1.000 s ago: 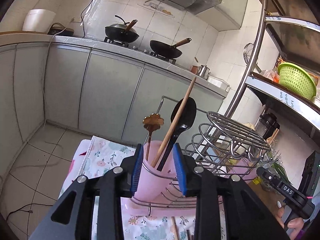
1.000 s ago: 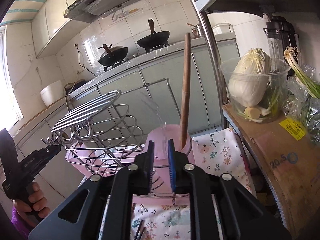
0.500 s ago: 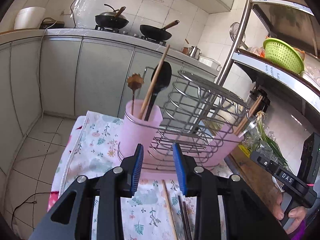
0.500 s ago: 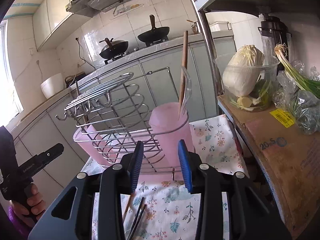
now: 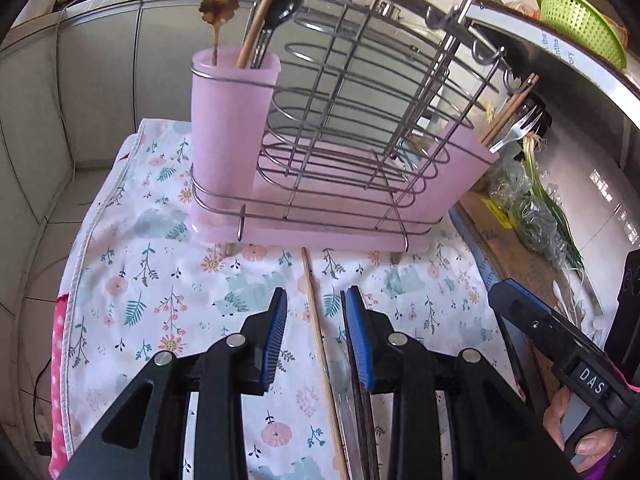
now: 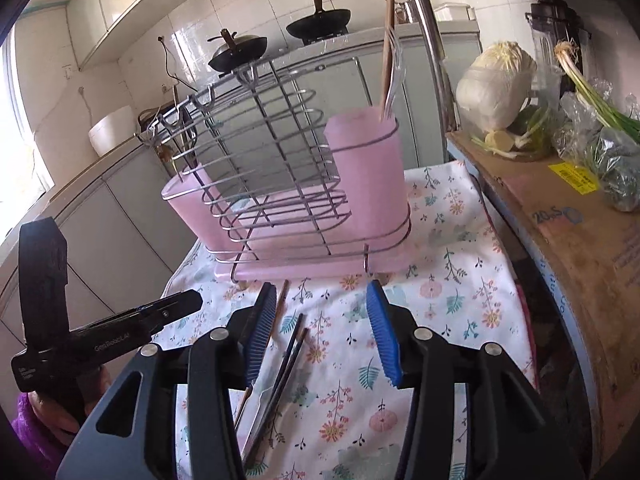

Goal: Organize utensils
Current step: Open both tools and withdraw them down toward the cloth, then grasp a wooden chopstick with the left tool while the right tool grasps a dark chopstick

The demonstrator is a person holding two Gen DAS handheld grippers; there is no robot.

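Note:
A wire rack (image 5: 344,128) with a pink cup at each end stands on a floral cloth (image 5: 160,280). The left pink cup (image 5: 228,120) holds a flower-headed spoon, a wooden stick and a black ladle. The right pink cup (image 6: 368,184) holds a wooden chopstick and a clear fork. Loose utensils lie on the cloth: a wooden chopstick (image 5: 320,340) and dark chopsticks (image 6: 288,356). My left gripper (image 5: 316,336) is open and empty, straddling the wooden chopstick. My right gripper (image 6: 320,332) is open and empty, just above the dark chopsticks.
A cardboard box (image 6: 568,232) with a cabbage (image 6: 496,84) and green onions (image 6: 592,96) stands right of the cloth. A green basket (image 5: 580,24) sits on a metal shelf. Woks sit on the far counter (image 6: 312,28). The cloth's left edge drops to the floor.
Both grippers have pulled back from the rack and tilted down towards the cloth. The right gripper has opened, leaving the wooden chopstick in the right cup. The left stayed open.

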